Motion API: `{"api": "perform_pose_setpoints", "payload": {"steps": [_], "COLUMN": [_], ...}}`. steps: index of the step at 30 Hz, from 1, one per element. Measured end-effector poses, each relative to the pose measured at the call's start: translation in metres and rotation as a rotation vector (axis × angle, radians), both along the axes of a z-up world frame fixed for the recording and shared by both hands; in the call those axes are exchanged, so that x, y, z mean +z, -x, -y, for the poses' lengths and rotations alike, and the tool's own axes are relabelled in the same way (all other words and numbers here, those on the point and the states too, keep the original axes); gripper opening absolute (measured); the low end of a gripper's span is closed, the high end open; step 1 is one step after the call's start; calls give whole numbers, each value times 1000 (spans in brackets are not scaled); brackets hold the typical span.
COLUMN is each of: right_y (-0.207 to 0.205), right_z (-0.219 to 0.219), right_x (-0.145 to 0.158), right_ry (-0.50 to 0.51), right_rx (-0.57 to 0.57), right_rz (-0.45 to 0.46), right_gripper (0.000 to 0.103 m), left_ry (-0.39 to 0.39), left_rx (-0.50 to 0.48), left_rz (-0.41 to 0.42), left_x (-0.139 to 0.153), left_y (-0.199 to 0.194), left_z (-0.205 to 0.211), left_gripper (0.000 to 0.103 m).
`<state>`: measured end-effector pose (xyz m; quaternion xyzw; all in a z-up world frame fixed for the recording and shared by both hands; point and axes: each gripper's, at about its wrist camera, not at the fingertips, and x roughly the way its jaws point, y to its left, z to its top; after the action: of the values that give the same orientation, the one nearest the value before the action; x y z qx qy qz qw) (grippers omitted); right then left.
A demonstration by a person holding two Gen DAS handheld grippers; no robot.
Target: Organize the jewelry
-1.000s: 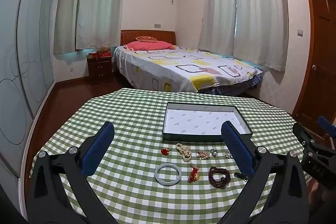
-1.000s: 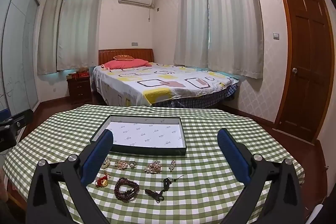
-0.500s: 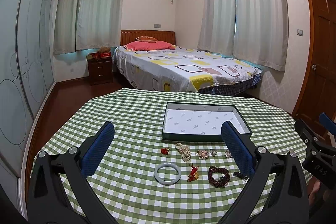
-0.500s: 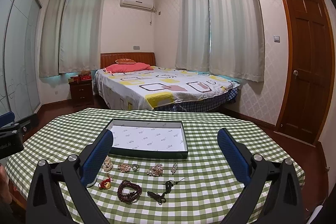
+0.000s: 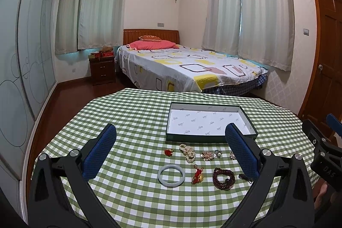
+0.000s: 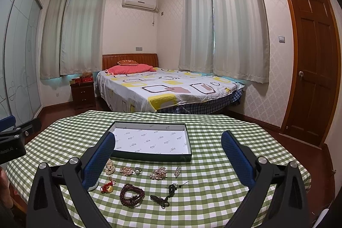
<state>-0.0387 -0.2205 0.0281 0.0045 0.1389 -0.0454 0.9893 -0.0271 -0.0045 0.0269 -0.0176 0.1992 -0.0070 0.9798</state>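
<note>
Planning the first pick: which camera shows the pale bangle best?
The left wrist view: the pale bangle lies whole and unobstructed between the open fingers. In the right wrist view only a sliver of it peeks from under the left finger.

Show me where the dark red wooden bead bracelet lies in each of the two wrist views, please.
Left wrist view: dark red wooden bead bracelet lies lower right, beside the right finger.
Right wrist view: it lies lower centre-left.
Shared landmark: the red-and-gold knot charm lies just left of it.

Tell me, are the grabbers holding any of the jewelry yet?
No. The left gripper and right gripper are both open and empty, above the table; the jewelry, like the jade bangle, lies on the tablecloth.
</note>
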Motion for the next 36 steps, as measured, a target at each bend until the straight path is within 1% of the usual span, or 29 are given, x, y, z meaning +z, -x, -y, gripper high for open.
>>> {"api": "perform_pose_setpoints", "payload": {"steps": [36], "right_y": [1], "right_z": [-1], "right_x": [-6], "right_ry": [1], "right_rx": [4], "right_rz": [0], "right_gripper": [97], "left_ry": [-8], "left_rx": [5], "left_rz": [-14], "left_x": [-4], "left_y": [-1], "left_z": [-1], "left_gripper": [99]}}
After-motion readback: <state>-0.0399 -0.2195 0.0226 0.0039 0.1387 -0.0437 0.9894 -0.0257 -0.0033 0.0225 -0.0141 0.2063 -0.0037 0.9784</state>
